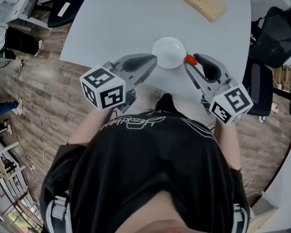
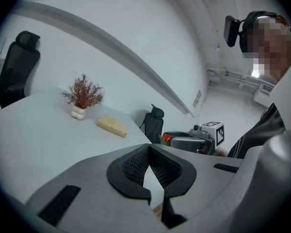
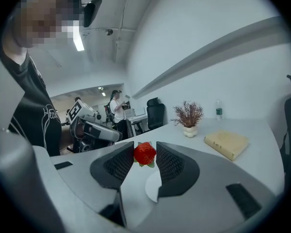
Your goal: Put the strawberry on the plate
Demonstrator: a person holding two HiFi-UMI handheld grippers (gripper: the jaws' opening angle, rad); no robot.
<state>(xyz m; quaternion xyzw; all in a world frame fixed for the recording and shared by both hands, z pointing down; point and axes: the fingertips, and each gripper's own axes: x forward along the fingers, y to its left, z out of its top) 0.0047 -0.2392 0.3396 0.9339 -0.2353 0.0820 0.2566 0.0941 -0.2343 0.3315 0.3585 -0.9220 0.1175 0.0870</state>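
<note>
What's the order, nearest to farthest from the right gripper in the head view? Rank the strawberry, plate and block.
From the right gripper:
1. Strawberry: clamped between its jaws.
2. Plate: just left of the jaw tips.
3. Block: far beyond, near the picture's top edge.

Left hand-held gripper (image 2: 149, 148) closed; right hand-held gripper (image 3: 145, 156) grips strawberry (image 3: 144, 152).

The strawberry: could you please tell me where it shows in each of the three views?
Head view: strawberry, in the right gripper tips, just right of the plate.
Left gripper view: small red spot right of centre.
Right gripper view: centre, between the jaws.
Shared landmark: the tan block.
</note>
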